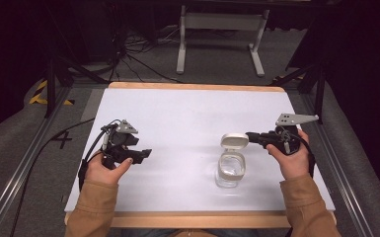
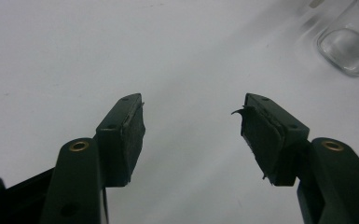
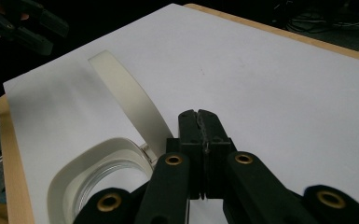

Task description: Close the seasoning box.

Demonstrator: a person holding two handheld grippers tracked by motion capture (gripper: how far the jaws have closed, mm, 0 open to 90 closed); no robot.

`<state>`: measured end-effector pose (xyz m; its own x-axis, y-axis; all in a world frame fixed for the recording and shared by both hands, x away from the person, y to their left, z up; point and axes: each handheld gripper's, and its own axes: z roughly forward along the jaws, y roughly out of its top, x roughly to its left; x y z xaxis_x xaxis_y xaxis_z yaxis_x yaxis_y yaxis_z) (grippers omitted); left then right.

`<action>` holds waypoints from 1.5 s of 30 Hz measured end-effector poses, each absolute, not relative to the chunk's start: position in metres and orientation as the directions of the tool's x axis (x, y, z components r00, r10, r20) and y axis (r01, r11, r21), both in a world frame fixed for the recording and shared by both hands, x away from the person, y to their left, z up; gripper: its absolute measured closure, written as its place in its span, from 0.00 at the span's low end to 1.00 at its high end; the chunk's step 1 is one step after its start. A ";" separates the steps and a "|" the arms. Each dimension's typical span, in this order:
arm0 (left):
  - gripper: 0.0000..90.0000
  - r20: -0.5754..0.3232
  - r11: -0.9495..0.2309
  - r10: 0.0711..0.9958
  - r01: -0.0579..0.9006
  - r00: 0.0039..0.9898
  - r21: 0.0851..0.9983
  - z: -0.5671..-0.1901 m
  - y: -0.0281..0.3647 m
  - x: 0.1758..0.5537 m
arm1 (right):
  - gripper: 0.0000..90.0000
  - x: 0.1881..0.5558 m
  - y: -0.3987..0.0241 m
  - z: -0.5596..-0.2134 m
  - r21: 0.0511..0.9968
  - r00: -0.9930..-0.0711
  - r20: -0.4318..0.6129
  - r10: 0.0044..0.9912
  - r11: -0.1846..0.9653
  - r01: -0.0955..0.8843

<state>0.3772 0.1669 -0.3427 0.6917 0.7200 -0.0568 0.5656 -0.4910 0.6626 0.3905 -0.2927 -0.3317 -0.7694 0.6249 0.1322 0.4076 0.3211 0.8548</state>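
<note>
Right hand-held gripper [image 3: 199, 114] closed, empty, beside jar [image 1: 230, 170] lid [image 1: 234, 140]; nudge lid gently. Left hand-held gripper [image 2: 191, 122] open.

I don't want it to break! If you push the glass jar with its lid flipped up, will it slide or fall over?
The jar looks like clear, thick glass, so probably heavy and breakable. Its base looks broad and squarish, so a low push would likely slide it. The raised lid could make a high push tip it.

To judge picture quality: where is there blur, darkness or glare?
High view: dark surroundings, bright white table sheet. Left gripper view: clear glass jar blurred at the top right, black jaws sharp. Right gripper view: white hinged lid is sharp.
</note>
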 end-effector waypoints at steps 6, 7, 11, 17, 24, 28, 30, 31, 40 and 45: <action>0.44 -0.049 -0.507 0.706 0.552 0.707 0.663 -0.343 0.158 0.382 | 0.99 0.382 -0.291 -0.331 0.851 -0.781 0.127 0.611 0.338 0.403; 0.44 -0.054 -0.504 0.701 0.548 0.711 0.667 -0.344 0.156 0.383 | 0.99 0.381 -0.291 -0.331 0.849 -0.785 0.121 0.607 0.346 0.398; 0.44 -0.055 -0.508 0.691 0.539 0.720 0.672 -0.342 0.151 0.386 | 0.99 0.376 -0.288 -0.333 0.840 -0.792 0.113 0.599 0.368 0.399; 0.44 -0.055 -0.518 0.679 0.531 0.732 0.671 -0.342 0.144 0.389 | 0.99 0.370 -0.292 -0.332 0.839 -0.790 0.107 0.604 0.372 0.398; 0.44 -0.066 -0.518 0.665 0.523 0.744 0.677 -0.340 0.143 0.390 | 0.92 0.368 -0.292 -0.330 0.836 -0.807 0.132 0.575 0.373 0.402; 0.44 -0.072 -0.522 0.653 0.518 0.753 0.677 -0.337 0.143 0.390 | 0.82 0.366 -0.295 -0.327 0.843 -0.805 0.147 0.575 0.353 0.406; 0.44 -0.069 -0.518 0.654 0.513 0.753 0.684 -0.337 0.142 0.389 | 0.79 0.365 -0.298 -0.325 0.849 -0.795 0.147 0.588 0.338 0.407; 0.44 -0.073 -0.517 0.654 0.515 0.753 0.683 -0.337 0.141 0.389 | 0.77 0.365 -0.300 -0.324 0.851 -0.790 0.149 0.595 0.330 0.409; 0.44 -0.075 -0.519 0.645 0.508 0.760 0.688 -0.336 0.140 0.391 | 0.72 0.360 -0.321 -0.317 0.865 -0.742 0.153 0.652 0.274 0.420; 0.44 -0.073 -0.524 0.642 0.507 0.763 0.684 -0.335 0.139 0.393 | 0.71 0.358 -0.336 -0.315 0.867 -0.706 0.147 0.693 0.252 0.429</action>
<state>0.3930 0.1389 -0.3355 0.7631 0.6422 -0.0732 0.5069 -0.5244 0.6842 0.3577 -0.3356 -0.3148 -0.7055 0.6932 0.1474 0.4292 0.2524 0.8673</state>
